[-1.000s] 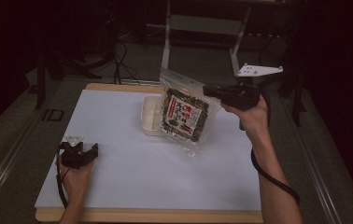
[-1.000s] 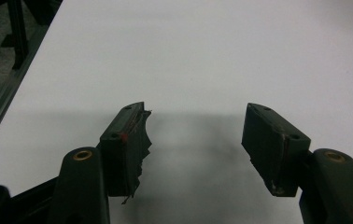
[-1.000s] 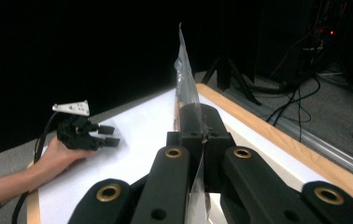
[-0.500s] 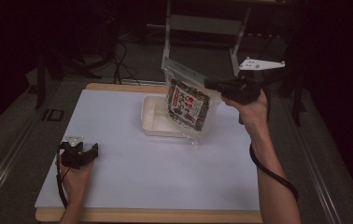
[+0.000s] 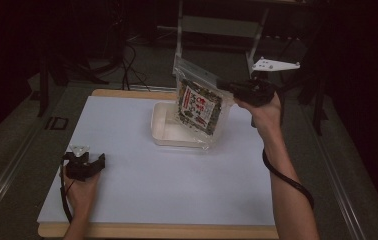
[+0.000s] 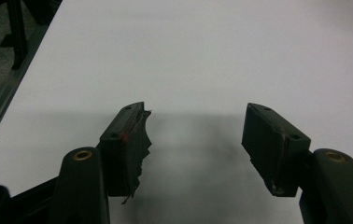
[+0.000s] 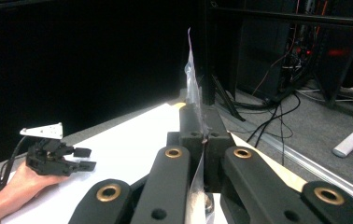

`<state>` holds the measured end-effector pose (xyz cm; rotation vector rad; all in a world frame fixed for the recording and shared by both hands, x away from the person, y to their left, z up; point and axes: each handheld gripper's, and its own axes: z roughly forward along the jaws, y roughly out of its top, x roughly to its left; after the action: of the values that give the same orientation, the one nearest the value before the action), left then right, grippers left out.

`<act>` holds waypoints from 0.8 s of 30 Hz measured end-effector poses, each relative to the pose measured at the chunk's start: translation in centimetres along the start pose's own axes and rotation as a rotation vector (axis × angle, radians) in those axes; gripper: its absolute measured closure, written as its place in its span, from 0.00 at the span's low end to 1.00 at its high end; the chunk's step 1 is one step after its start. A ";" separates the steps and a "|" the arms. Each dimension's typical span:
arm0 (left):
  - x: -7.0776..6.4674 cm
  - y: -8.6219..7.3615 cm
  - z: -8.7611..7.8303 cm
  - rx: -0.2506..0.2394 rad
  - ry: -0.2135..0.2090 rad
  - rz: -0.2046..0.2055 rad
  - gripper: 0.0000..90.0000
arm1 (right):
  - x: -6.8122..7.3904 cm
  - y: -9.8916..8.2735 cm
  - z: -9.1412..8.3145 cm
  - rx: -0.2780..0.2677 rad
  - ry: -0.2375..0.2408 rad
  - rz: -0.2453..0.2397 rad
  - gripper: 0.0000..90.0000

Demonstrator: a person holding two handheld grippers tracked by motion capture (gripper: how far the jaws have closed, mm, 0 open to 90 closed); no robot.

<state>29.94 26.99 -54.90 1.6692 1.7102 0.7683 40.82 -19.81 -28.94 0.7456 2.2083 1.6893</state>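
Plastic is what you are dealing with: a clear zip-top bag with a red, white and green printed pack inside, hanging tilted above the shallow white rectangular tray that sits toward the far edge of the white table sheet, a little right of its middle. Your right gripper is clenched on the bag's right edge, near the top; the lower corner droops toward the tray's near right rim, and you cannot tell from above whether it touches. Judge it light and limp: the film will fold and swing, it is likely slick, and the contents look loose enough to shift their weight downward. A pinch at the top strip, where the seal probably stiffens the film, should hold better than one on the bare film lower down. Your left gripper rests released near the near left corner of the sheet. The high view gives you the bag's face, its tilt and its place over the tray. The right gripper view gives what that one cannot: the film edge standing thin and upright between the two closed jaws, seen edge-on. The left gripper view shows its own jaws spread wide over bare sheet, and a torn, ragged pad on one of them.
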 end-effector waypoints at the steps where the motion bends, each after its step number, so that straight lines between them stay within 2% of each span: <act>1: 0.0 0.0 0.0 0.000 0.000 0.000 0.45 | 0.0 0.0 0.1 0.000 0.000 0.002 1.00; 7: 0.0 0.0 0.0 0.000 0.000 -0.001 0.45 | -0.2 0.0 0.9 -0.004 -0.011 -0.010 1.00; 24: 0.0 0.0 0.0 -0.005 0.001 0.001 0.45 | -1.2 -0.5 3.6 -0.010 -0.036 0.016 1.00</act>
<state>29.93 27.02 -54.90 1.6674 1.7067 0.7730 43.52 -17.60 -30.63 0.7872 2.1742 1.6792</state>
